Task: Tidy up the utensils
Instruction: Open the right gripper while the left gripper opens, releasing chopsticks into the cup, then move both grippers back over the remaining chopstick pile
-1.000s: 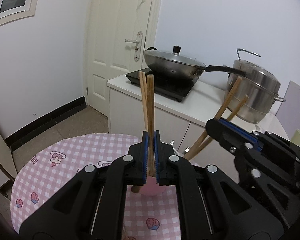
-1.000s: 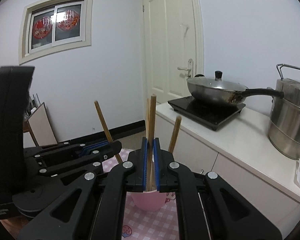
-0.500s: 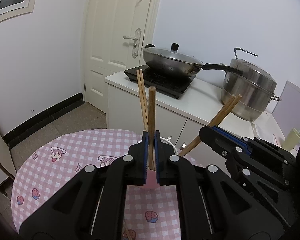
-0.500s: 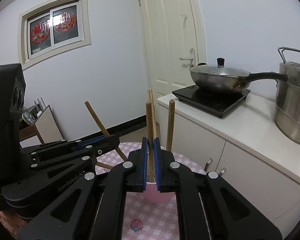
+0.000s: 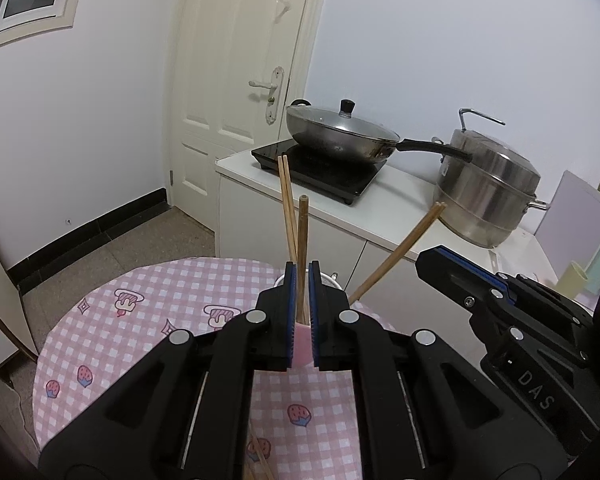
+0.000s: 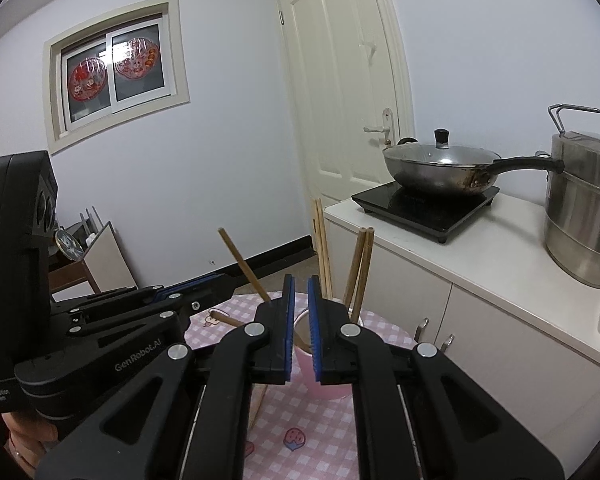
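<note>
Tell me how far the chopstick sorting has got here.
Done: several chopsticks stand in the pink cup. In hand: the left claw grips one chopstick over the cup; the right claw is shut, empty. Left: loose chopsticks lie on the checked table.

The room is softly lit and a bit dim. Both pictures are sharp, bend at the edges, with dark corners.
</note>
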Demonstrator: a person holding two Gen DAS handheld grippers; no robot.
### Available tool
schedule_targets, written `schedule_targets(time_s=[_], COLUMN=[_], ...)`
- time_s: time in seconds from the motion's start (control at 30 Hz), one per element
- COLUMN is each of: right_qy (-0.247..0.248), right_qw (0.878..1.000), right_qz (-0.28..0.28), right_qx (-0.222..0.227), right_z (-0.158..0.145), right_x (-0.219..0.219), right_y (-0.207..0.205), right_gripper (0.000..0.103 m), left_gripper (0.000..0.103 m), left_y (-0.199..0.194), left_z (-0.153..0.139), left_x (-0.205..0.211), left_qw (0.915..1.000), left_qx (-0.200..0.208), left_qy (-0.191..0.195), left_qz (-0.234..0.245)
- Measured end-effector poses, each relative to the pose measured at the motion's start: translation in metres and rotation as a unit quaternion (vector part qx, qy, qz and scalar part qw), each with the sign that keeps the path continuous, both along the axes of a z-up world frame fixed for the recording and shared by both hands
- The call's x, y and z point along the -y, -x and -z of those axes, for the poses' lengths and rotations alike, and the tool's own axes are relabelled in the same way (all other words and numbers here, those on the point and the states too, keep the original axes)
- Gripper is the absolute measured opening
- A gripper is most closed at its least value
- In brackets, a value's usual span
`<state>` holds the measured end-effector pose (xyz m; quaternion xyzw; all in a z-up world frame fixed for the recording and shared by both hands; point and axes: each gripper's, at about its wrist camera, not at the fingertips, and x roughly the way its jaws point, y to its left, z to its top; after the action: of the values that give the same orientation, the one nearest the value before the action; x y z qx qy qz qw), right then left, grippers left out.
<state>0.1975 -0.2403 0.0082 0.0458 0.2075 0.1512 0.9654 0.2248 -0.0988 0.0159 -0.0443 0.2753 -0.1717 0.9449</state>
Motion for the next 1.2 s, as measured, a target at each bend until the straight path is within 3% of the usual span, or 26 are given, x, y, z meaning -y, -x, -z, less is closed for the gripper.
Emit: schedule_targets(time_s=[0.17,0.2,0.3,0.47,0.73,1.2], right_qy=[-0.005,-0.006,-0.006,-0.009,-0.007,0.01], right_qw=[1.0,1.0,1.0,1.0,1.0,0.999], right_qz=[0.0,0.0,0.0,-0.002,-0.007,-0.036], right_qx=[0.002,0.003,0.006,0.011,0.007,-0.036], right_z=[-0.005,-0.005,-0.008,-0.011,-0.008,0.026], right_x=[-0.001,-0.001,-0.001,-0.004,-0.016,-0.052], right_y=[0.012,0.014,0.022,0.035,0.048,0.052], right_gripper=[0.015,0.017,0.025,0.029,0.035,0.042], left_gripper=[0.007,0.012,0.064,0.064,0.065,0.068], left_y=[0.014,0.015,0.026,0.046,0.07,0.074], left_z=[-0.009,-0.01,-0.014,-0.022,-0.023,0.017], left_x=[-0.006,-0.007,-0.013,-0.025,-0.049,-0.102], left_qw=[1.0,1.0,0.9998,0.999,0.9989,0.9984], left_qx=[0.005,0.004,0.017,0.039,0.04,-0.023], left_qy=[0.001,0.001,0.006,0.001,-0.012,-0.035], left_qz=[-0.002,-0.002,-0.01,-0.02,-0.021,-0.038])
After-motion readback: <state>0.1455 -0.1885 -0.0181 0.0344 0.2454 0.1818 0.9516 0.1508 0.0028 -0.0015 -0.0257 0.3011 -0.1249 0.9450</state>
